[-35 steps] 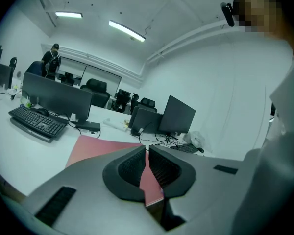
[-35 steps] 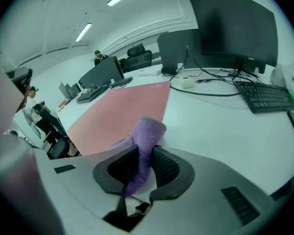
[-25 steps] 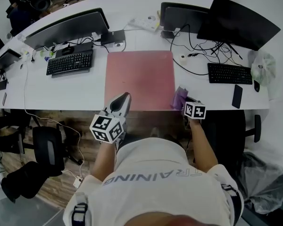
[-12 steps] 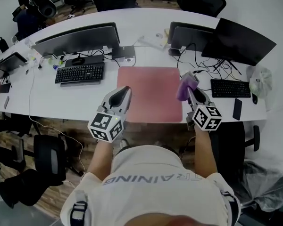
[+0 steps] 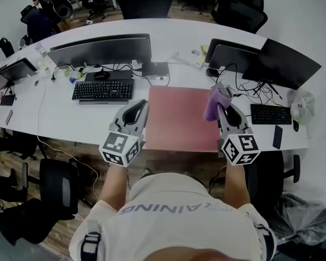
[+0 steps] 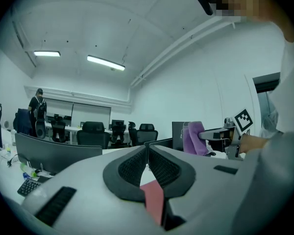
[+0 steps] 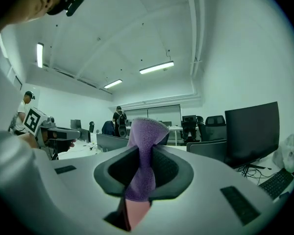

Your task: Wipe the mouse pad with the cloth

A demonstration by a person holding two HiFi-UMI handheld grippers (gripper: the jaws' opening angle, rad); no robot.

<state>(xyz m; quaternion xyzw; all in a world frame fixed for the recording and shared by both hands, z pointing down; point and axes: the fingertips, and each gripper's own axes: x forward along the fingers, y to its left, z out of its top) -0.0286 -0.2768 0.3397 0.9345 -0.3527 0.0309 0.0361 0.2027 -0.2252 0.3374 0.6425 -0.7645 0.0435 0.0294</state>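
Note:
A pink mouse pad (image 5: 179, 121) lies flat on the white desk (image 5: 60, 113) in front of me. My right gripper (image 5: 223, 103) is shut on a purple cloth (image 5: 214, 103), held in the air over the pad's right edge. In the right gripper view the cloth (image 7: 143, 155) stands pinched between the jaws with the pad (image 7: 134, 212) showing below. My left gripper (image 5: 137, 110) hovers at the pad's left edge, jaws shut with nothing between them; in the left gripper view its tips (image 6: 147, 148) meet, and the cloth (image 6: 196, 137) shows to the right.
A keyboard (image 5: 102, 90) and a monitor (image 5: 100, 49) sit left of the pad. Two monitors (image 5: 282, 63), a second keyboard (image 5: 270, 114), a phone (image 5: 277, 137) and tangled cables (image 5: 244, 94) crowd the right. Office chairs (image 5: 57, 181) stand by the desk's front edge.
Both grippers have risen from the desk's front edge to above the pad. The right one lifted the cloth with it. My head view has shifted back from the desk.

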